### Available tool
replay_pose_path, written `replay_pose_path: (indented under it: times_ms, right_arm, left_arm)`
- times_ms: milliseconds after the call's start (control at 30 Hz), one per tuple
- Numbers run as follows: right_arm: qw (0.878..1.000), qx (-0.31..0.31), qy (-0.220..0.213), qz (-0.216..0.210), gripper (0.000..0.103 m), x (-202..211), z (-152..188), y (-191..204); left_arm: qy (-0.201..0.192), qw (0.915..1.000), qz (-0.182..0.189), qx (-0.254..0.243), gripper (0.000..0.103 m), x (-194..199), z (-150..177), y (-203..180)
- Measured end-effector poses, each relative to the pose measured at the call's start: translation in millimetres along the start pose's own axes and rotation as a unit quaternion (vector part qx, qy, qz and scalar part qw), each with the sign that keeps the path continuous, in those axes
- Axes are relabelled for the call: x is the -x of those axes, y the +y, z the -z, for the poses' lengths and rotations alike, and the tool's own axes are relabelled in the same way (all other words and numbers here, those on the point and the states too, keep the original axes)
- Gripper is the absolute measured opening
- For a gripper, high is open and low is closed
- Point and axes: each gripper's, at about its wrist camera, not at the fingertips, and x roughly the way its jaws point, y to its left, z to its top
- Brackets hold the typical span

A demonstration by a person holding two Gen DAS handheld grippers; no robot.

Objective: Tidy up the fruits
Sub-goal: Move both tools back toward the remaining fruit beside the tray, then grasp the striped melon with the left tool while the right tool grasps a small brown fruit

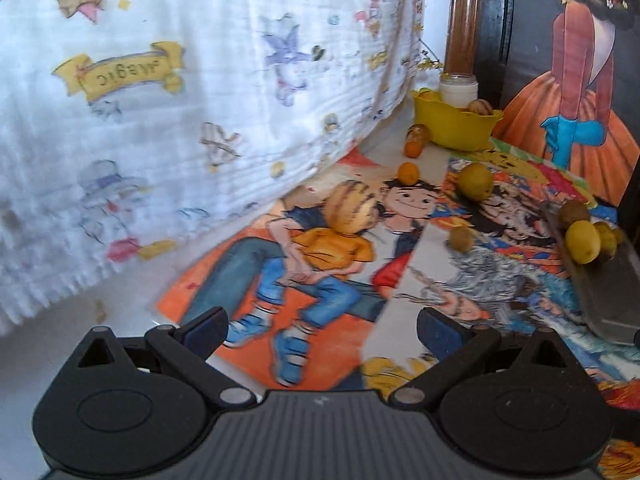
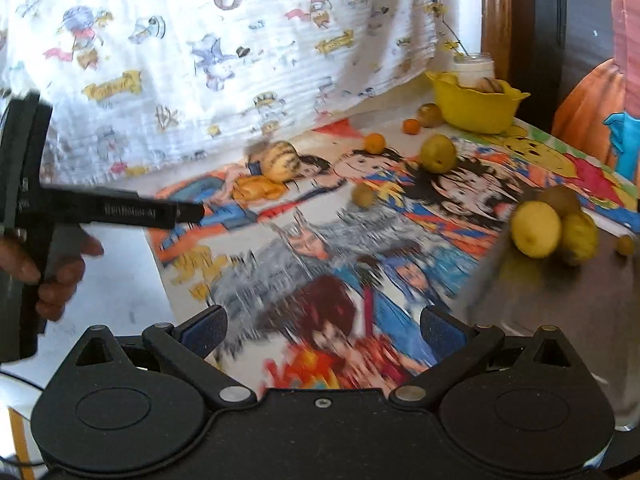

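Across the cartoon-printed table mat (image 1: 320, 264), round yellow and orange fruits (image 1: 475, 181) lie scattered; a yellow plastic bowl (image 1: 456, 124) stands at the far edge. Left gripper (image 1: 322, 330) and right gripper (image 2: 323, 330) gape wide, empty.

Yellow bowl (image 1: 456, 126), cartoon-print white cloth (image 1: 180, 100)

White cartoon-print cloth (image 1: 192, 92) hangs along the far side, its hem reaching the table. Bright comic posters (image 2: 360, 240) lie flat across the tabletop. White jar (image 1: 459, 87) with yellow sprigs stands by a brown wooden post (image 1: 464, 16). A painted picture of an orange skirt (image 1: 568, 80) leans upright.
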Motion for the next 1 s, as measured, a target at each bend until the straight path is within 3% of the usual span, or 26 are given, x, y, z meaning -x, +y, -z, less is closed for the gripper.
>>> replay_pose_path:
  times_ms: [100,367,533,733,1000]
  right_arm:
    - [1.0,-0.029,0.0,0.011,0.102,-15,-17,0]
    - [0.996,-0.031,-0.025,0.077,0.102,-70,-45,-10]
    - [0.995,-0.043,-0.033,0.085,0.102,-104,-54,-20]
    - [0.995,-0.014,-0.034,0.089,0.099,-132,-60,-25]
    - [0.997,-0.014,-0.02,0.07,0.087,-159,-69,-34]
  left_arm:
    - [-0.003,0.9999,-0.008,-0.008,0.103,-6,-7,9]
    - [-0.017,0.9996,-0.001,-0.023,0.103,-45,-31,13]
    - [-0.018,0.9994,0.003,-0.028,0.102,-71,-44,6]
    - [-0.011,0.9988,0.005,-0.047,0.102,-97,-57,-7]
    - [-0.003,0.9969,0.001,-0.079,0.102,-127,-67,-16]
